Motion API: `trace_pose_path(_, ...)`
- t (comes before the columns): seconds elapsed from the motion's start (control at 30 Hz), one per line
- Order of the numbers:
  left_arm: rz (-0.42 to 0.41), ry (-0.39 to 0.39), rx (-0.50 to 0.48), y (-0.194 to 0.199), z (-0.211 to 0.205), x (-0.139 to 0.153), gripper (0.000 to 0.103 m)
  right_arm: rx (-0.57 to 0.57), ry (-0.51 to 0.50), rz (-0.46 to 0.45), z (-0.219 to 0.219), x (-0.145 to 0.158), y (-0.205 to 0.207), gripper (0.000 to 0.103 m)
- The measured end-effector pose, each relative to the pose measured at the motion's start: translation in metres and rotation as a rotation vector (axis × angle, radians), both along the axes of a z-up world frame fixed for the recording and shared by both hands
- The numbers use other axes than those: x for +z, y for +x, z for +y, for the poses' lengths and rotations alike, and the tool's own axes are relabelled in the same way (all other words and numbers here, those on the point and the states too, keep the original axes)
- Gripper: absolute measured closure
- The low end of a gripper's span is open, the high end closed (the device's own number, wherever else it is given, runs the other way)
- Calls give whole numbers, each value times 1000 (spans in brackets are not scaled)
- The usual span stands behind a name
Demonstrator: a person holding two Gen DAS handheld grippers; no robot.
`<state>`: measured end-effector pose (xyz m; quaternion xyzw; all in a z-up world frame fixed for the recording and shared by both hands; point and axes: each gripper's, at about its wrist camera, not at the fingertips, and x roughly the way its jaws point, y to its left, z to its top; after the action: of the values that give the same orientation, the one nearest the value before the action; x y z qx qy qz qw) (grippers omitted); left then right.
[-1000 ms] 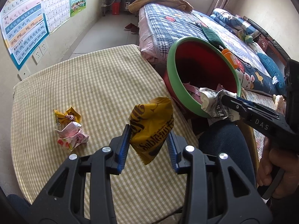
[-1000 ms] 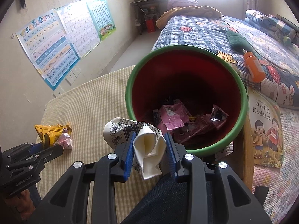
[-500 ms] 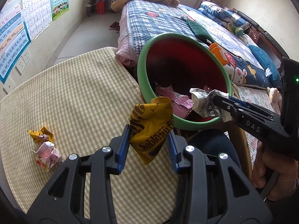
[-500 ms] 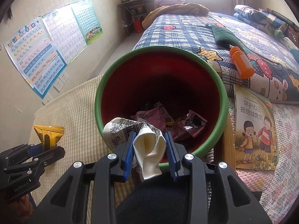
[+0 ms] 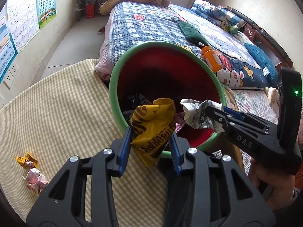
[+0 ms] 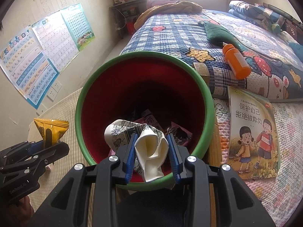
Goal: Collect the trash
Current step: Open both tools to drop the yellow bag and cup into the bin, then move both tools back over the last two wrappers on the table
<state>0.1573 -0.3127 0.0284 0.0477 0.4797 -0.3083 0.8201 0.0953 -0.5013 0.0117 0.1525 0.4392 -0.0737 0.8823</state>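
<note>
Yellow wrapper (image 5: 153, 124) pinched in the left gripper (image 5: 150, 147) jaws, crumpled paper cup (image 6: 149, 151) pinched in the right gripper (image 6: 151, 157), both tipped down over the bin (image 6: 94, 94) rim. Only the left view catches two wrappers (image 5: 32, 172) lying on the checked worktop (image 5: 56, 113); only the right shows a book (image 6: 253, 132) by the bed (image 6: 170, 34).

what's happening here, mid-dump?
Pretty much. A person holds a gripper in each hand. The left gripper is shut on a yellow snack wrapper, the right gripper on a crumpled paper cup. Both pieces are over the near rim of the green-rimmed red bin, not yet released. Two more wrappers remain on the checked tablecloth.
</note>
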Motion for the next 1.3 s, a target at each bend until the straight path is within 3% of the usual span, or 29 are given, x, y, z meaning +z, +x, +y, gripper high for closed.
trace_pose_path(0.5,27,-24,9,42,-28,-13,67,-21,5,4,-23,-10,33,71)
trace_pose_path(0.83,33,-18,9,57,-42,-23,63,-24,-4,12,-29,-18,48,64)
trace_pose_path(0.9,33,-18,12,58,-41,-24,58,-26,-7,15,-29,-18,48,63)
trace_pose_path(0.97,20,-21,24,56,-38,-21,35,-30,-7,15,-30,-18,47,56)
trace_pose_path(1.03,4,-33,36,55,-33,-16,28,-28,-6,8,-28,-15,45,45)
trace_pose_path(1.3,-49,-46,87,43,-5,10,6,-18,-38,-27,-7,6,31,23)
